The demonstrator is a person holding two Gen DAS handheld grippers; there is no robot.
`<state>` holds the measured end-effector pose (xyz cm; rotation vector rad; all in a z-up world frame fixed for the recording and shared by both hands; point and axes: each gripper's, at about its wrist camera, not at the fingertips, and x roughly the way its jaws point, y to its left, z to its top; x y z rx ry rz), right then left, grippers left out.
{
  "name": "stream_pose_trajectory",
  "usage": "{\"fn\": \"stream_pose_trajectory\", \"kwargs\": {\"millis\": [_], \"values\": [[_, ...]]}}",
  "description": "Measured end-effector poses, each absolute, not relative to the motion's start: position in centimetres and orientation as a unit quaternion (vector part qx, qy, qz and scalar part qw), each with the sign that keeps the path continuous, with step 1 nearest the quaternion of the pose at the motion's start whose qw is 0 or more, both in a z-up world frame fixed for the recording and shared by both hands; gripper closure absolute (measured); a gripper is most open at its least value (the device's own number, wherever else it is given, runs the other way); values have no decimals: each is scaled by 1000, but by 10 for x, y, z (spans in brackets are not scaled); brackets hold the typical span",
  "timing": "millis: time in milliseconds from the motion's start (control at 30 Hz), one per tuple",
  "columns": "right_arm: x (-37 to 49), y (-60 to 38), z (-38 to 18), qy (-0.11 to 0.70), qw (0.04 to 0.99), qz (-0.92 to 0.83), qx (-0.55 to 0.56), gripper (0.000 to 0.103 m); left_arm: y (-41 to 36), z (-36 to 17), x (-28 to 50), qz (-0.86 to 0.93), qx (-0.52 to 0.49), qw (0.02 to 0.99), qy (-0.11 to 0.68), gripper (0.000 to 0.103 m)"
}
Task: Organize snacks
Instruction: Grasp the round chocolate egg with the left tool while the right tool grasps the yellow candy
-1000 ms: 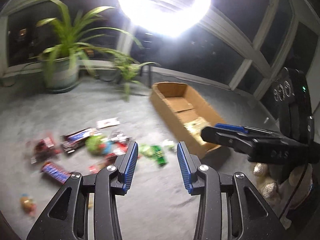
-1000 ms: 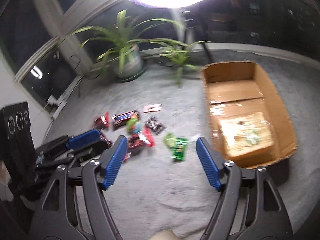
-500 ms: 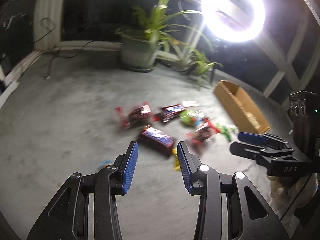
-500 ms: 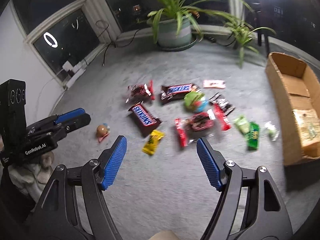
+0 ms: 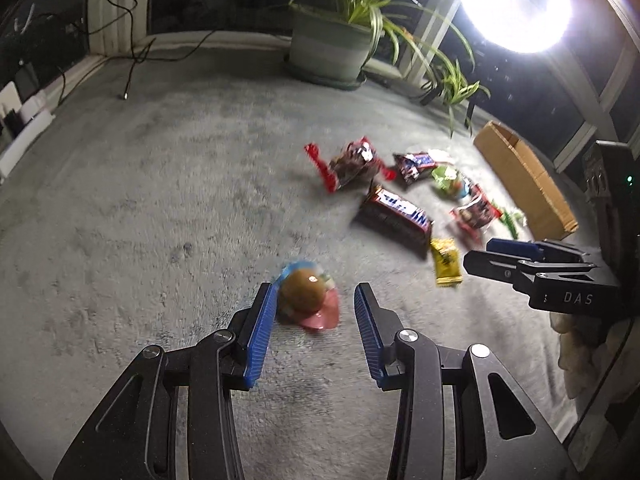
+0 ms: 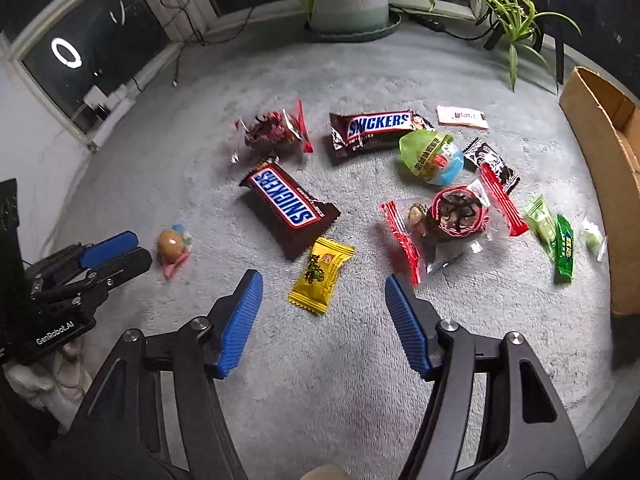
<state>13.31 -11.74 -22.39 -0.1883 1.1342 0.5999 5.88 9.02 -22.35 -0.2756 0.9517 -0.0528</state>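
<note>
Snacks lie scattered on grey carpet. A brown egg-shaped candy in a pink and blue wrapper sits between the tips of my left gripper, nearer the left pad; the jaws stand apart from it, open. That gripper also shows in the right wrist view as the left gripper beside the egg candy. My right gripper hangs over a yellow candy; its jaws are closing, with the pads still clear of the wrapper. Two Snickers bars lie beyond. A cardboard box stands at the right.
Red-edged packs, a green round pack and green candies lie between the bars and the box. A potted plant and a loose cable sit by the dark windows. A ring light glares.
Both grippers swung left, away from the box, and sank toward the carpet. The egg candy came between the left tips. The right jaws narrowed over the yellow candy.
</note>
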Motion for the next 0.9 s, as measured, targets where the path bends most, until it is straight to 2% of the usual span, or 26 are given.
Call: {"fn": "stream_pose_trajectory", "kwargs": {"millis": [167,233,267,433,467,533,667,767,833,900], "values": [[138,-111,-236,544,791,269,-84,45,94,-234,63,-20,-136,874,467,64],[140,-107,-239,549,788,266,-85,54,95,-235,65,-24,-136,873,468,64],[141,-105,-241,552,786,265,-86,55,94,-236,66,-24,-134,873,469,64],[142,-95,-243,547,789,262,-103,57,96,-242,72,-19,-138,869,474,64],[142,-92,-243,545,789,261,-110,59,97,-243,73,-18,-137,869,474,64],[140,-85,-243,541,788,265,-128,71,97,-243,74,-17,-138,870,473,64],[136,-74,-244,534,785,274,-151,82,94,-244,74,-14,-130,872,472,64],[132,-73,-244,529,785,279,-164,85,92,-244,74,-10,-120,874,472,64],[132,-72,-244,528,784,282,-164,88,91,-244,74,-8,-117,875,471,70],[132,-73,-244,528,784,284,-161,89,91,-244,73,-6,-116,876,469,71]]}}
